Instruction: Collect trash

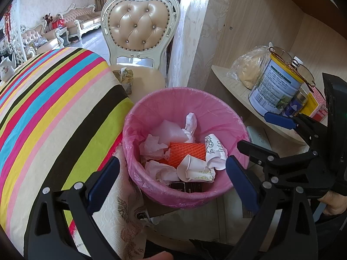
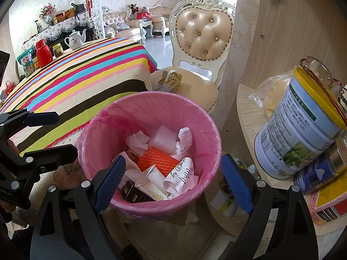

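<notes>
Both the left hand-held gripper [image 1: 173,173] and the right hand-held gripper [image 2: 173,179] are released, jaws wide and empty. The pink-lined trash bin [image 2: 104,130] sits just ahead between their fingers, holding crumpled paper [image 2: 138,139] and orange netting [image 2: 158,160].

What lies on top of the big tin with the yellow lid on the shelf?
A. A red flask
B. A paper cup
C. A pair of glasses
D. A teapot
C: a pair of glasses with thin reddish frames rests on the yellow lid of the tin on the shelf, as the left wrist view also shows.
</notes>
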Demonstrator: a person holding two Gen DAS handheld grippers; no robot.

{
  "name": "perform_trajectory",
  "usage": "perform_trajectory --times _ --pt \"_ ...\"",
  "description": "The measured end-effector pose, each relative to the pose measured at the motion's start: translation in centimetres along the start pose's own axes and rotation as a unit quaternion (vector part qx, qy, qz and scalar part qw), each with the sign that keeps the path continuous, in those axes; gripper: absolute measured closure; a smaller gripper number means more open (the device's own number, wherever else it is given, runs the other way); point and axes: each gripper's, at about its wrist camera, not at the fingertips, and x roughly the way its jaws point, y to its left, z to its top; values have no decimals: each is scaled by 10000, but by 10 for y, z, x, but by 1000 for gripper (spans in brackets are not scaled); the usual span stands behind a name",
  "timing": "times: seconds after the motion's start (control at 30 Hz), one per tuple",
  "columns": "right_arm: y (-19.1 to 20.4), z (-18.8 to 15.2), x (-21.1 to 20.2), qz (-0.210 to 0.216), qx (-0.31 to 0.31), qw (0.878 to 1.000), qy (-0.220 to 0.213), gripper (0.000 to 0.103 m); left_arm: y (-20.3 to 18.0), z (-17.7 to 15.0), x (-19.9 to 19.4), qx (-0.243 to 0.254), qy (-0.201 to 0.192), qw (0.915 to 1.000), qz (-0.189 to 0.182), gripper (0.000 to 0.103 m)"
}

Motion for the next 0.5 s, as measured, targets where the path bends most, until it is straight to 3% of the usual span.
perform_trajectory --times 0.5 --pt "-4 -1 0 -30 27 10000 6 19 0 -1 0 15 9 10000 1 8"
